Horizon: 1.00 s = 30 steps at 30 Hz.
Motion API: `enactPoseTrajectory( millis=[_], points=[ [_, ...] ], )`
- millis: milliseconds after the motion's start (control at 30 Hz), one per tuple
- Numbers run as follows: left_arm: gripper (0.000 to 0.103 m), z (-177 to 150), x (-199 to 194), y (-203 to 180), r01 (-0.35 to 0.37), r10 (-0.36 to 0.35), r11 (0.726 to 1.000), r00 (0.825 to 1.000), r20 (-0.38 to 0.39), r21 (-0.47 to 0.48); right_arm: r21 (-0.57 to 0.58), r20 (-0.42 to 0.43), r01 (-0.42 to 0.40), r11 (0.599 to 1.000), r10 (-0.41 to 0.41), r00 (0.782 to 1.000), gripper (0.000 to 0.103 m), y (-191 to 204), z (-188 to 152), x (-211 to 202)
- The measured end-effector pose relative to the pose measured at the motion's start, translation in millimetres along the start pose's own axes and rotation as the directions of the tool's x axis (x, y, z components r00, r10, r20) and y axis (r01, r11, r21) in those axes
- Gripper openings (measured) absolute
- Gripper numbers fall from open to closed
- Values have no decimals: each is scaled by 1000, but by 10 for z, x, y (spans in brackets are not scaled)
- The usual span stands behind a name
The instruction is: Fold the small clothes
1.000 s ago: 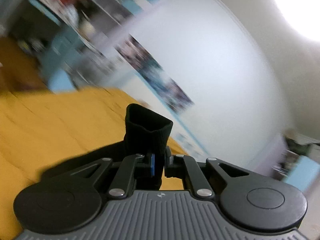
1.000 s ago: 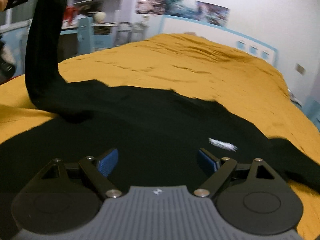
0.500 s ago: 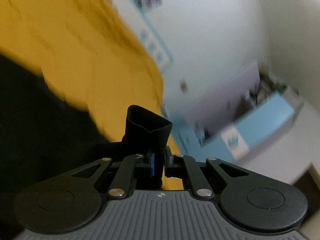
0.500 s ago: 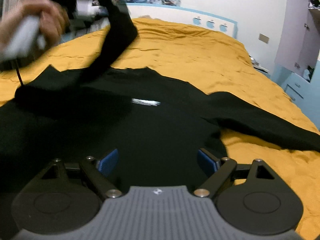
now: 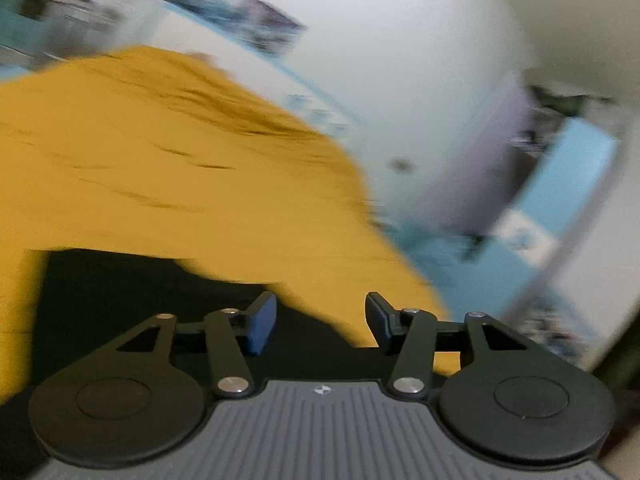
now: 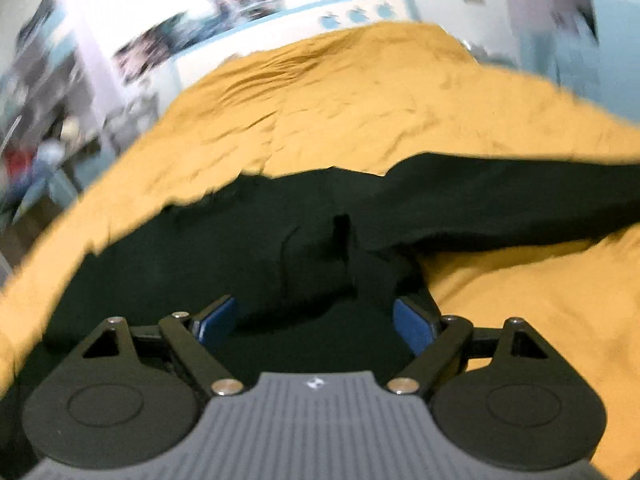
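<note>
A black long-sleeved top [image 6: 280, 240] lies spread on a yellow bedspread [image 6: 360, 100]. One sleeve [image 6: 520, 204] stretches out to the right in the right wrist view. My right gripper [image 6: 314, 318] is open and empty, low over the body of the top. My left gripper [image 5: 320, 320] is open and empty, over the edge of the black top [image 5: 120, 300], where it meets the yellow bedspread [image 5: 160, 160]. Both views are blurred by motion.
A white wall with posters [image 6: 200, 28] and a pale blue headboard [image 6: 360, 12] stand at the far end of the bed. Blue furniture [image 5: 560, 184] stands beside the bed on the right. Cluttered shelves [image 6: 40, 120] are at the left.
My left gripper held the black sleeve cuff in its shut jaws; it has now opened and the cuff is gone from it. Both grippers have swung to new headings over the top.
</note>
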<state>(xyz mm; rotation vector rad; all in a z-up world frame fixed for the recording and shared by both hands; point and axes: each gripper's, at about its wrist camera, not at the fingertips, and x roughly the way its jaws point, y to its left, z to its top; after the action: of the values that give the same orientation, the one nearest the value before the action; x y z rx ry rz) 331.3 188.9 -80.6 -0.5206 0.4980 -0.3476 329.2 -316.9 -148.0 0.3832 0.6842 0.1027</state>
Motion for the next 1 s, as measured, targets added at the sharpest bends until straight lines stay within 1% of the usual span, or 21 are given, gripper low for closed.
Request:
enactPoseTrajectory(
  millis=[33,100,167,233,267,333,400,433,467,500,567,600,633,667,700,733,767,833,867,933,1000],
  points=[
    [59,-23,-128,248,-60,60,998,998,-6,-31,23,7,-22,999,22,1000,72,-32,83,107],
    [59,-144,-367,744,-142,141,982,990,-18,-123,37,-10,-16,999,17,1000,72,-30,222,351],
    [59,-247,-533,1057,-201,204,959,979,-10,-200,57,-58,-38,998,42,997,71,-44,335,634],
    [59,-318,-625,1271,-248,254,935,967,-8,-255,80,-89,-30,996,37,995,70,-45,386,866],
    [59,-357,-682,1360,-266,272,925,962,-15,-272,84,-121,-25,996,35,992,70,-31,398,988],
    [59,-406,-649,1485,-296,295,915,954,-44,-276,91,-171,-17,996,32,985,45,14,368,1144],
    [59,-432,-564,1366,-315,305,928,949,-80,-200,68,-179,-27,997,39,983,28,81,343,1203],
    [59,-436,-492,1298,-326,313,936,944,-107,-135,57,-172,-24,998,34,984,27,115,345,1203],
    [58,-424,-309,1125,-330,320,942,938,-129,-63,47,-168,-18,999,26,985,27,143,353,1214],
    [58,-450,-305,1045,-335,335,942,931,-144,25,44,-170,-14,999,21,985,27,159,361,1225],
    [58,-477,-265,949,-342,373,919,915,-151,194,44,-172,-12,999,20,985,27,169,367,1230],
    [58,-497,-252,899,-349,398,896,905,-151,273,43,-171,-14,999,21,985,27,170,364,1227],
    [58,-534,-233,843,-358,429,864,892,-144,355,39,-171,-13,999,19,985,27,175,367,1234],
    [58,-644,-275,788,-363,457,828,878,-140,427,37,-172,-10,999,16,985,27,179,364,1232],
    [58,-675,-225,750,-364,487,783,863,-133,505,38,-172,-7,999,14,985,27,177,358,1232],
    [58,-799,-224,639,-357,504,750,854,-132,557,40,-172,-6,999,13,985,28,169,349,1220],
    [58,-906,-215,575,-337,510,727,848,-142,598,43,-172,-5,999,12,985,28,159,340,1213],
    [58,-982,-120,552,-291,514,692,841,-168,661,52,-173,2,999,7,985,28,148,309,1171],
    [58,-1026,-77,544,-278,524,669,834,-173,689,61,-172,4,998,7,985,28,134,304,1172],
    [58,-1056,15,555,-272,541,636,825,-165,722,74,-172,7,997,6,985,27,123,306,1182],
    [58,-1057,82,582,-276,542,629,826,-155,726,66,-175,12,998,0,985,25,130,313,1200]
  ],
)
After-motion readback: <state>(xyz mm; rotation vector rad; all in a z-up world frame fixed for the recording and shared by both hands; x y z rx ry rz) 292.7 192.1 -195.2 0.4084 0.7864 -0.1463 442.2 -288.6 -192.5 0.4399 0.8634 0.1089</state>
